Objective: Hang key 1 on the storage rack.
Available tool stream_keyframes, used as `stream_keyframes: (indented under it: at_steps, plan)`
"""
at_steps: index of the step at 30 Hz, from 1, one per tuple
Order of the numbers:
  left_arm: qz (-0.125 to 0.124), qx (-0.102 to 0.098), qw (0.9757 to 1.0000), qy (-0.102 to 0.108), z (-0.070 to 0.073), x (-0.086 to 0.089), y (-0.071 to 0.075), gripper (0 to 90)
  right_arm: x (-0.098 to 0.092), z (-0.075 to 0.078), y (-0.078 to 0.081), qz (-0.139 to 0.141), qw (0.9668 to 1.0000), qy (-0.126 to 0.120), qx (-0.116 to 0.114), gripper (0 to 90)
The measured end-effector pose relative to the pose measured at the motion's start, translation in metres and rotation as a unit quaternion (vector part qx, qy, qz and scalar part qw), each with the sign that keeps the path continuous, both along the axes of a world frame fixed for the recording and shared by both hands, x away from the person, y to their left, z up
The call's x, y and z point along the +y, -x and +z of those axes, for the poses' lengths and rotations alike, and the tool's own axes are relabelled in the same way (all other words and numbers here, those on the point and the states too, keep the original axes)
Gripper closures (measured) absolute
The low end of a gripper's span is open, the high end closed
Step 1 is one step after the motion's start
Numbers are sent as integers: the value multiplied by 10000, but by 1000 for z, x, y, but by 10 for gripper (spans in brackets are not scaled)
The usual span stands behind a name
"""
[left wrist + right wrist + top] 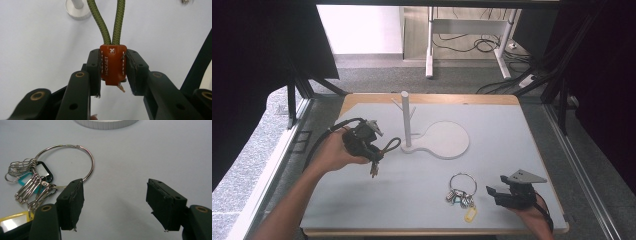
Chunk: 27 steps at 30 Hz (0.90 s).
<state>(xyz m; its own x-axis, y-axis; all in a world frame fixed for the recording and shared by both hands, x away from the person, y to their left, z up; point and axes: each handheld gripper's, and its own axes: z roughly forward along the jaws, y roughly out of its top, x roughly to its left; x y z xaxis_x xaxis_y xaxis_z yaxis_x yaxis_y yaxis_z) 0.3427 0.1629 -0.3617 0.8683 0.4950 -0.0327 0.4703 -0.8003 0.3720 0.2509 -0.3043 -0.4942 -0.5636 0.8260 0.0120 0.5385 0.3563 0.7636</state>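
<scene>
The left gripper [373, 145] holds a key strap above the table [512, 140], just left of the white peg stand [405, 120]. In the left gripper view its jaws are pinched together on the strap's brown leather tab [113, 65], one pad on each side face of the tab. The olive cord loop [106, 21] leaves the top of the tab and runs straight away from the jaws, towards the stand's round foot [77, 11].

Step in hand, as judged: carriage of the strap to the stand for hanging. The strap is gripped and lifted; the loop is not yet over any peg.

Orientation: the strap's long axis lies in line with the gripper's own axis. The loop end points forward, out of the jaws; in the high view it points right, at the stand's post. A small key end [121, 88] hangs below the tab.

Next move, as judged: raise the loop to the height of a side peg [396, 103], keep the loop open and facing the peg tip, then advance until the cord passes over it. The cord is limp, so the loop may collapse or twist.

The right gripper [498, 194] rests low on the table with its jaws spread and nothing between them, just beside a metal key ring [72, 161] with clips and a yellow tag [470, 215]
</scene>
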Motion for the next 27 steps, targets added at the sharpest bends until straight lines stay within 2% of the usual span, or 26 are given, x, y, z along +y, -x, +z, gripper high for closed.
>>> stream_keyframes:
  at_steps: [10,16,27]
  plan:
    - [76,-72,9999,86,20,4,-9,672,-2,0,0,-27,10000,-16,15,307]
    - [217,-136,9993,260,36,13,-15,672,-1,0,0,-31,10000,4,17,308]
    - [359,-103,9983,449,41,19,-24,673,-1,-3,-1,-27,10000,42,61,308]
